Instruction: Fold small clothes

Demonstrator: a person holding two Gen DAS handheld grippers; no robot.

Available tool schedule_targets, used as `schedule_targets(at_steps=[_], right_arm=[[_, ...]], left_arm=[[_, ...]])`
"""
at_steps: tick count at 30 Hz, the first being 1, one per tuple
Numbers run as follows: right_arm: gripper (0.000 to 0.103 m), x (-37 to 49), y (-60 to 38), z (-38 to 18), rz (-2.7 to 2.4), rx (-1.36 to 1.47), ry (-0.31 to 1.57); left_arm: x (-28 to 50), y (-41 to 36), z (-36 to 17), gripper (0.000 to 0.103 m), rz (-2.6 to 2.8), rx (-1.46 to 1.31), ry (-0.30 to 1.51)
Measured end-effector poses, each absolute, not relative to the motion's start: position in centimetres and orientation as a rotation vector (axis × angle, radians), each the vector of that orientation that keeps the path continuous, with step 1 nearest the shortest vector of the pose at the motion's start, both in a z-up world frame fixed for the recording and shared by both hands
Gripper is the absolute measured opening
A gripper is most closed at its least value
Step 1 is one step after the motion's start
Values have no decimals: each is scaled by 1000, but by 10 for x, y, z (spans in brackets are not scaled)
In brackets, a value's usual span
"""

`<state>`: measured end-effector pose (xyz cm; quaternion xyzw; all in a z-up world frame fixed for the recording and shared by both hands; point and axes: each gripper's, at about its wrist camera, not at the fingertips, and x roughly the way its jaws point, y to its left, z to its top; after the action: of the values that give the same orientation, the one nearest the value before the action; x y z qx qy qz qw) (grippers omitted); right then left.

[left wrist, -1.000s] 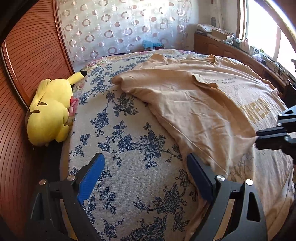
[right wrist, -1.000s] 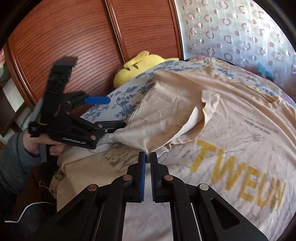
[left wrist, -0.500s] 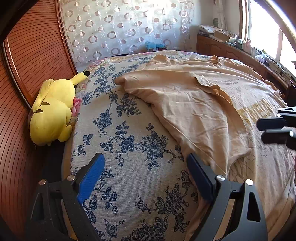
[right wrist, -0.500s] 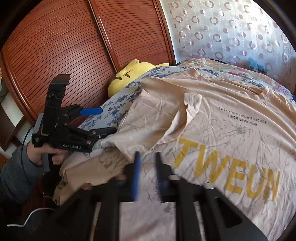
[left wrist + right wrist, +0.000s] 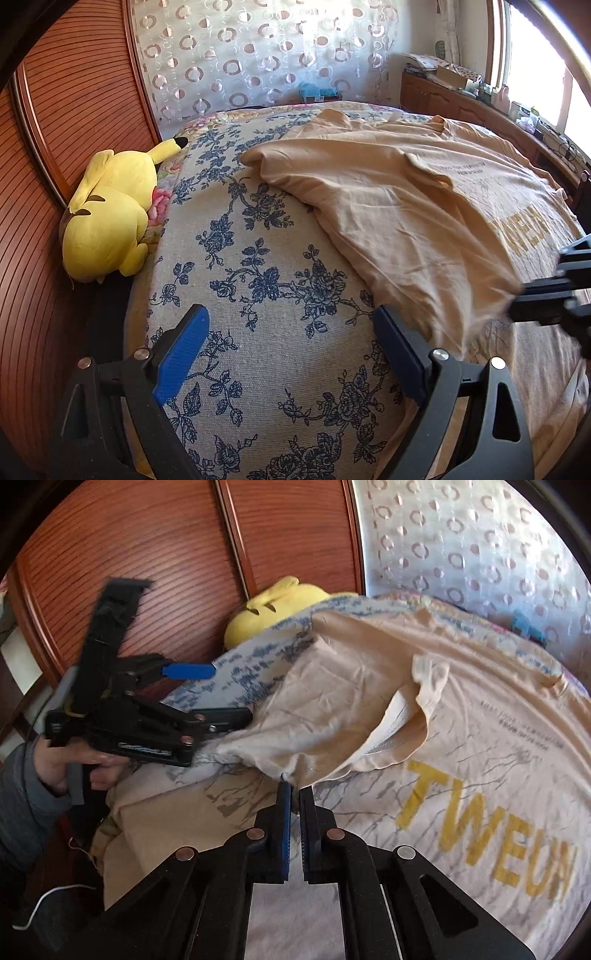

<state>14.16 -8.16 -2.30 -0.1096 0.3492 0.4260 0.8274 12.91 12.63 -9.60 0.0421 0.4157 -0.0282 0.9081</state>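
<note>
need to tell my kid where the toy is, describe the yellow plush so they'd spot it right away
Start at the bed with the blue-flowered cover. The Pikachu plush lies wedged between its edge and the reddish slatted wooden wall. It is the only bright yellow thing there, with a black-tipped ear.
</note>
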Motion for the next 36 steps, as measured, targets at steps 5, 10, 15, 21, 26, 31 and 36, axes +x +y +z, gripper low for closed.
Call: schedule_targets(at_steps=[5,10,15,21,26,31,36], right_arm=[[4,130,-107,-10,875,-206,702],[29,129,-119,-12,812,-201,686],[39,138,-126,-6,800,-159,678],[39,192,-102,0,781,-136,722],[39,228,-67,-7,735,-160,773],[31,244,-61,-16,670,-177,793],[20,253,-86,-13,544,-129,771]], left_arm=[[130,126,-96,92,-55,89,859],[130,126,-96,92,-50,88,861],[131,125,-96,92,-48,96,863],[130,125,-96,92,-45,87,861],[129,125,-96,92,-43,91,855],[129,124,-96,92,-37,99,851],[128,123,-96,92,-34,100,850]])
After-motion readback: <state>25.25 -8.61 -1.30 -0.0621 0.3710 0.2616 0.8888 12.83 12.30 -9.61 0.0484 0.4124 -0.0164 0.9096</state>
